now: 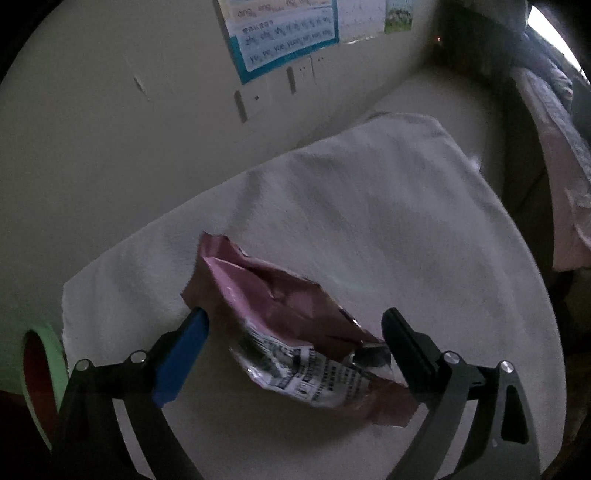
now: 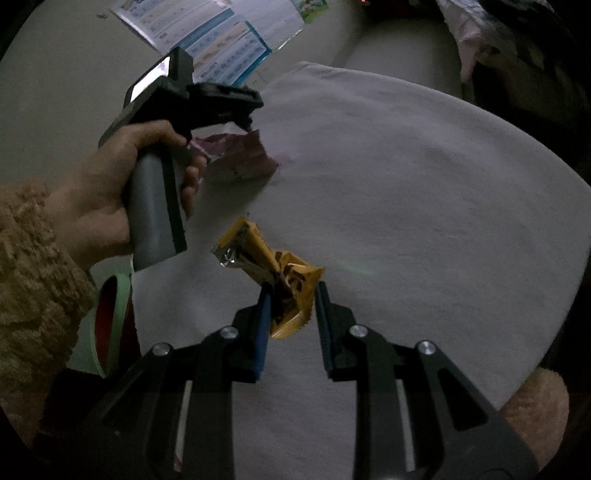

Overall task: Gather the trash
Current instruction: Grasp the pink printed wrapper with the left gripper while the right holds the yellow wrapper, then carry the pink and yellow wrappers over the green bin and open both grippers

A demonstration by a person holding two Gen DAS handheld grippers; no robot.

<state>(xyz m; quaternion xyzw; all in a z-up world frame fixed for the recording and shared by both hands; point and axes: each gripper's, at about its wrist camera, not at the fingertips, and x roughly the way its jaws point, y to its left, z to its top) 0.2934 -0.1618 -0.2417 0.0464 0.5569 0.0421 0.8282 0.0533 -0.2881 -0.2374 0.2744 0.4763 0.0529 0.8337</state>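
Observation:
A crumpled pink snack bag [image 1: 291, 325] with printed text lies on the white cloth [image 1: 369, 221]. My left gripper [image 1: 295, 332] is open, its fingers on either side of the bag, which fills the gap between them. The bag also shows in the right wrist view [image 2: 240, 155], beyond the hand-held left gripper [image 2: 207, 99]. My right gripper [image 2: 291, 295] has its jaws closed in on a crumpled yellow wrapper [image 2: 269, 269], which sits between the fingertips on the cloth [image 2: 406, 184].
A green bin with a red inside [image 1: 37, 369] stands at the left edge of the cloth; it also shows in the right wrist view [image 2: 110, 321]. A wall with posters [image 1: 280, 33] is behind. Pink bedding [image 1: 561, 166] lies at right.

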